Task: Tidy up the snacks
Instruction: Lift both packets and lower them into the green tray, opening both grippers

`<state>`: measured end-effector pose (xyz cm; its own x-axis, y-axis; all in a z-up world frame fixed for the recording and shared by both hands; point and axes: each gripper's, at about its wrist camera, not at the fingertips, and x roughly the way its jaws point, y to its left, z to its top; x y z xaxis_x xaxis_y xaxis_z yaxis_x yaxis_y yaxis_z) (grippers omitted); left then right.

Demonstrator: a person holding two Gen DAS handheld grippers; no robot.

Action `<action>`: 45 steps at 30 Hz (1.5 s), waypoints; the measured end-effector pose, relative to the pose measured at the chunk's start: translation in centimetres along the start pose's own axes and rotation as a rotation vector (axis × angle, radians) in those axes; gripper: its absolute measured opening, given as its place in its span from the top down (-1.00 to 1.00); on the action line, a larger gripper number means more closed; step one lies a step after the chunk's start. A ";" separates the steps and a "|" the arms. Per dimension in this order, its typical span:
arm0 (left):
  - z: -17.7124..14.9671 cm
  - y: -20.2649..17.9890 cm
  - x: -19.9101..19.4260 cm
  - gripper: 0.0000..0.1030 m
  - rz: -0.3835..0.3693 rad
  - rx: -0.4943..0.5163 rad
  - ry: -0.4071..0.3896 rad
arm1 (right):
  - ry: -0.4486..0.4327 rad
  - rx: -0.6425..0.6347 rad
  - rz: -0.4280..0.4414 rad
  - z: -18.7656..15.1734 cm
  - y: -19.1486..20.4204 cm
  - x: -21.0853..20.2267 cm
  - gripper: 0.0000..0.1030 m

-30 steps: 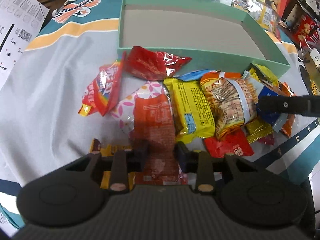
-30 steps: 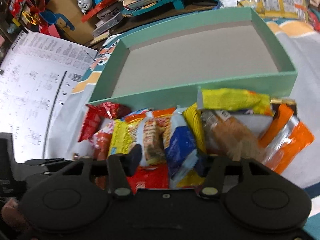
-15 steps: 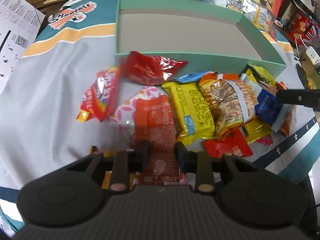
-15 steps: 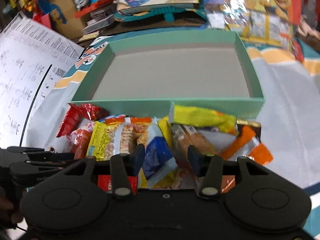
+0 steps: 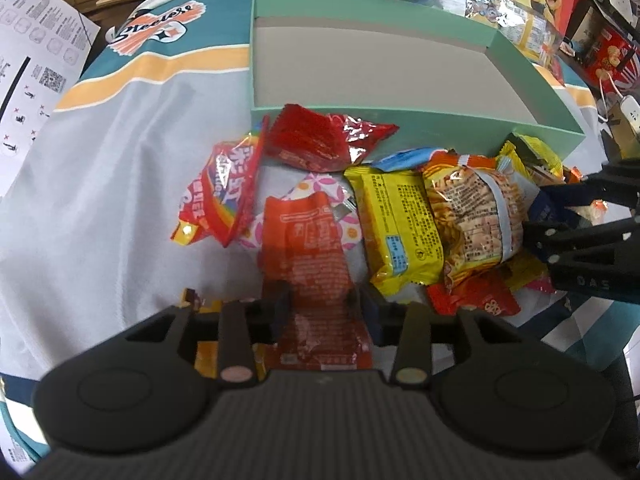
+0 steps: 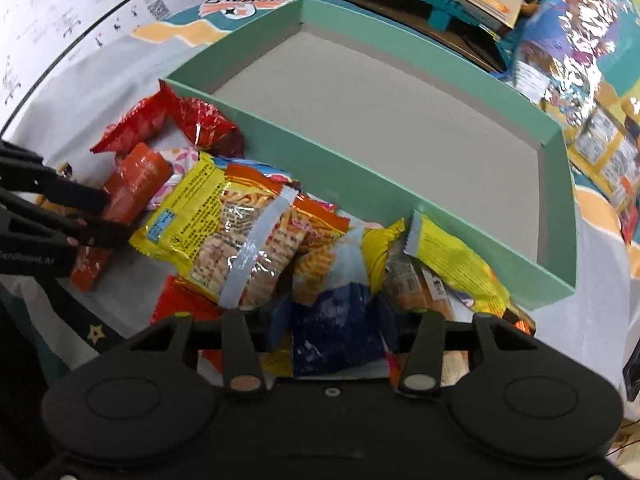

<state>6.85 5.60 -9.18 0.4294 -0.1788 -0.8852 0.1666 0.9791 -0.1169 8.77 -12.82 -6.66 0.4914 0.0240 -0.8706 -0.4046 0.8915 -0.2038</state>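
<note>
left wrist view: left gripper [image 5: 322, 310] points down at an orange-red packet [image 5: 308, 248] lying lengthwise between its fingers. jaws are opening at this moment; they stand narrow, just beside the packet's edges, and whether the pads still press on it cannot be told. the packet rests on a pink flowered wrapper [image 5: 316, 188] on the grey cloth [image 5: 120, 200].

right wrist view: right gripper [image 6: 334, 316] straddles a dark blue packet [image 6: 340, 328] at the near edge of the snack pile. jaws stand at a moderate gap with the packet filling the space between them; contact by the pads is not clear.

snack pile lies on the cloth, against the near wall of the green box [image 6: 400, 184]. box floor is bare grey. pile includes a yellow noodle packet [image 5: 394, 224], a clear-fronted stick-snack bag [image 6: 244, 248], a crumpled red bag [image 5: 320, 140] touching the box wall, a red rainbow-printed bag [image 5: 224, 196] and a yellow wrapper [image 6: 452, 264] leaning at the box wall. printed paper sheet [image 5: 32, 52] lies beyond the cloth edge.
</note>
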 end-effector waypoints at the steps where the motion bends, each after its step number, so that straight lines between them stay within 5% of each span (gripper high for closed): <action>1: 0.0 0.1 0.0 0.13 0.006 0.002 -0.001 | -0.002 -0.006 -0.004 -0.1 0.0 0.2 0.09; 5: -0.1 0.1 0.4 0.16 0.008 0.013 0.002 | -0.009 -0.024 -0.024 -0.4 0.4 1.7 0.13; 9: -0.1 0.1 0.1 0.50 0.027 0.008 -0.019 | -0.039 0.027 -0.019 -0.9 0.0 1.4 0.25; 14: 0.0 0.4 -1.2 0.51 0.006 -0.014 -0.034 | -0.051 0.175 0.050 -1.8 -2.7 -0.2 0.67; 27: 1.6 -1.7 -5.6 0.51 -0.039 0.011 -0.127 | -0.106 0.373 0.158 -3.3 -6.3 -2.9 0.72; 36: 9.8 -2.0 -5.0 0.50 -0.014 0.058 -0.205 | -0.175 0.445 0.190 2.3 -10.9 -3.9 0.72; 45: 19.7 -1.0 0.9 0.50 0.054 0.045 -0.196 | -0.164 0.475 0.156 11.1 -15.7 1.0 0.72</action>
<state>24.55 2.56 -1.02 0.6029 -0.1458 -0.7844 0.1759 0.9833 -0.0475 24.19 -21.72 0.66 0.5825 0.2096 -0.7853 -0.1069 0.9775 0.1816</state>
